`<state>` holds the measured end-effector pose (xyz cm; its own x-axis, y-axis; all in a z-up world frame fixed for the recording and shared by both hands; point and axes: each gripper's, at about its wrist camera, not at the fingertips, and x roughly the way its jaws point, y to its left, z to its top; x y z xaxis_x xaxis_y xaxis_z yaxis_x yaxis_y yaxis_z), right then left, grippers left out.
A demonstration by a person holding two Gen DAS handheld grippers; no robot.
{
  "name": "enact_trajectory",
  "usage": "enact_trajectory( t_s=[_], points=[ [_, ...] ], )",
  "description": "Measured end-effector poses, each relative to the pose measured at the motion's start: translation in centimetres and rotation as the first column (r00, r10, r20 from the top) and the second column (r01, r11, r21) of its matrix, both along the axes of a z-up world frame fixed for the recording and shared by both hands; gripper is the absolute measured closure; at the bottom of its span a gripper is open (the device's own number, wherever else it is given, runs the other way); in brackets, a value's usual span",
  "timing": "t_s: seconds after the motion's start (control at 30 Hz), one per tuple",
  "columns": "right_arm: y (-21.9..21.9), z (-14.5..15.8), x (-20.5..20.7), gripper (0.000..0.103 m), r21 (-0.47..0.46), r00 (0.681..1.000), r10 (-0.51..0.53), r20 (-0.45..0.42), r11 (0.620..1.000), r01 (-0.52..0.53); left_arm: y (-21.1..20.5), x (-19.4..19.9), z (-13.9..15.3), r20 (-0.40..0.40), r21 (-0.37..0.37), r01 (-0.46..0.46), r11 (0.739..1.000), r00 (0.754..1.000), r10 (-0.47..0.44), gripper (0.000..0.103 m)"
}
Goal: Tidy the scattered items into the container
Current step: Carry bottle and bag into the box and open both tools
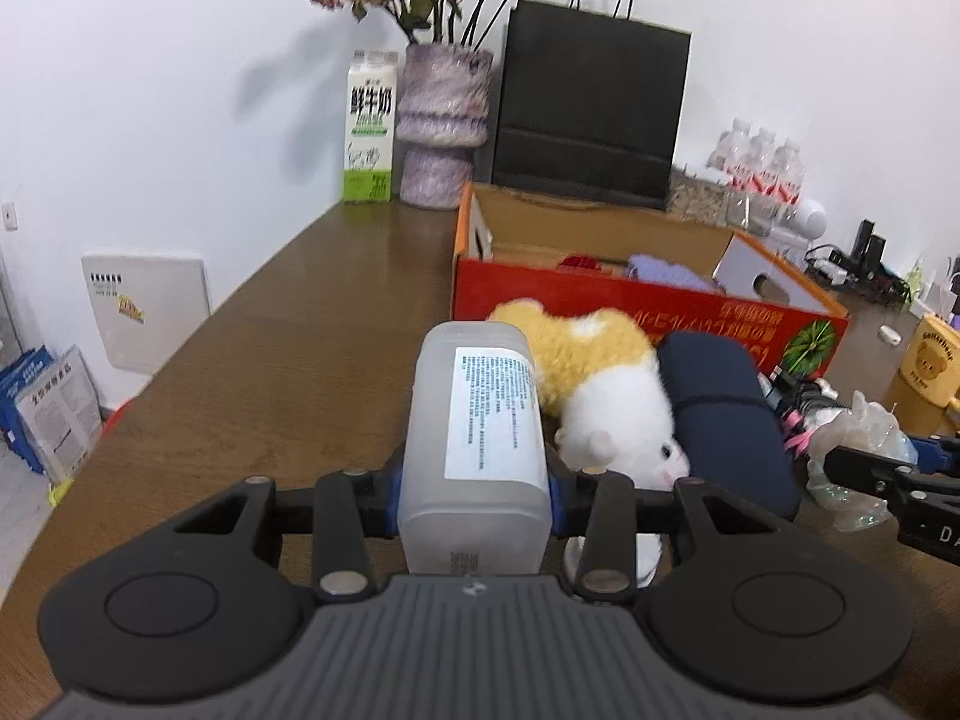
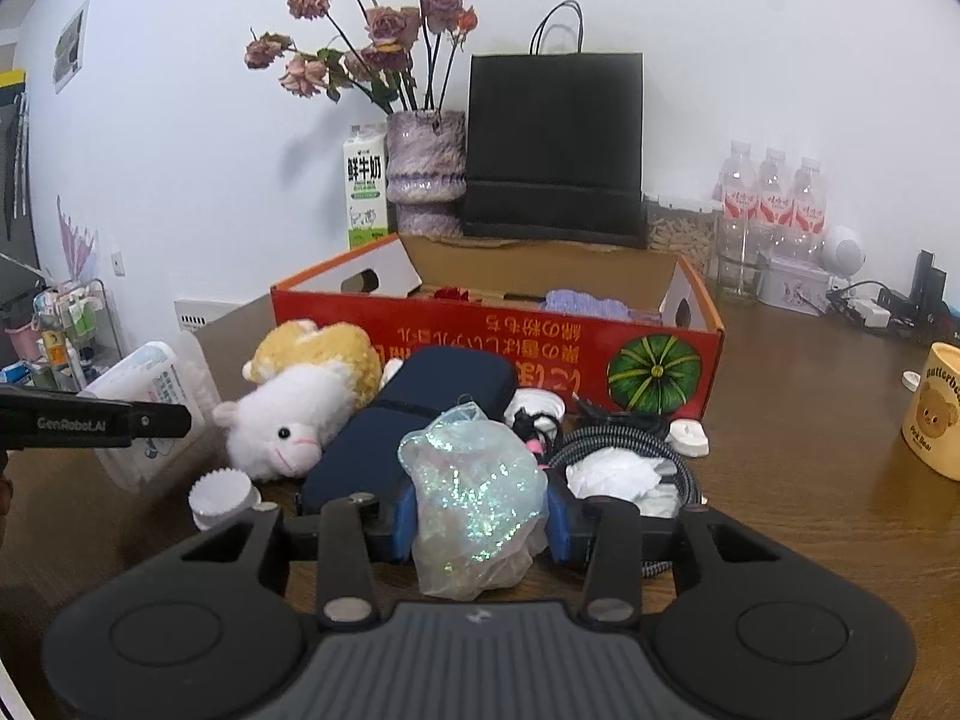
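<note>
My left gripper [image 1: 474, 495] is shut on a frosted plastic box [image 1: 480, 420] with a white printed label, held just above the brown table. My right gripper [image 2: 480, 519] is shut on a crumpled glittery clear bag [image 2: 474, 474]. Ahead stands the red open cardboard box [image 2: 456, 324] with a pumpkin picture; something purple and something red lie inside. In front of it lie a yellow and white plush toy [image 2: 300, 402] and a navy pouch [image 2: 420, 414]. The plush toy [image 1: 606, 378] is just right of the held plastic box.
A braided cable [image 2: 624, 435], crumpled white paper [image 2: 624, 474] and a white fluted cap [image 2: 219, 495] lie near the pouch. A yellow bear mug [image 2: 936, 414] stands right. Vase [image 2: 426, 162], milk carton [image 2: 366, 192], black bag [image 2: 552, 150] and water bottles [image 2: 774, 192] line the wall.
</note>
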<state>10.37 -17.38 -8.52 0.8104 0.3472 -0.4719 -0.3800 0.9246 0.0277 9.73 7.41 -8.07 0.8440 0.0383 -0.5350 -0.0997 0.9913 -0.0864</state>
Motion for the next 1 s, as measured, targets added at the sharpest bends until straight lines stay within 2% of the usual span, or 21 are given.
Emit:
enact_trajectory(
  t_s=[0.23,0.47,0.57,0.73,0.87,1.0],
  points=[
    [-0.6,2.1,1.1,0.063,0.025,0.998,-0.006,0.055,1.0,0.004,-0.1,1.0,3.3,0.075,0.006,0.007,1.0,0.997,-0.007,0.062],
    [-0.9,5.7,4.5,0.063,0.041,0.992,-0.008,0.127,0.999,0.003,-0.6,5.2,7.0,0.131,0.016,0.04,0.999,0.99,-0.042,0.062],
    [-0.9,6.9,6.9,0.063,0.035,0.991,0.005,0.137,0.999,-0.009,-0.8,8.0,8.0,0.118,0.01,0.046,0.999,0.992,-0.047,0.062],
    [-0.6,8.3,12.2,0.063,0.02,0.995,0.004,0.098,1.0,-0.006,-1.4,12.8,9.1,0.085,0.009,0.062,0.998,0.994,-0.063,0.062],
    [-0.4,8.9,17.3,0.063,0.014,0.999,-0.012,0.033,1.0,0.012,-1.7,17.2,9.6,0.042,0.025,0.072,0.997,0.997,-0.073,0.062],
    [-0.2,8.4,22.5,0.063,-0.002,0.998,-0.046,-0.049,0.999,0.046,-2.1,22.1,9.0,-0.042,0.018,0.08,0.997,0.996,-0.079,0.062]
  ],
)
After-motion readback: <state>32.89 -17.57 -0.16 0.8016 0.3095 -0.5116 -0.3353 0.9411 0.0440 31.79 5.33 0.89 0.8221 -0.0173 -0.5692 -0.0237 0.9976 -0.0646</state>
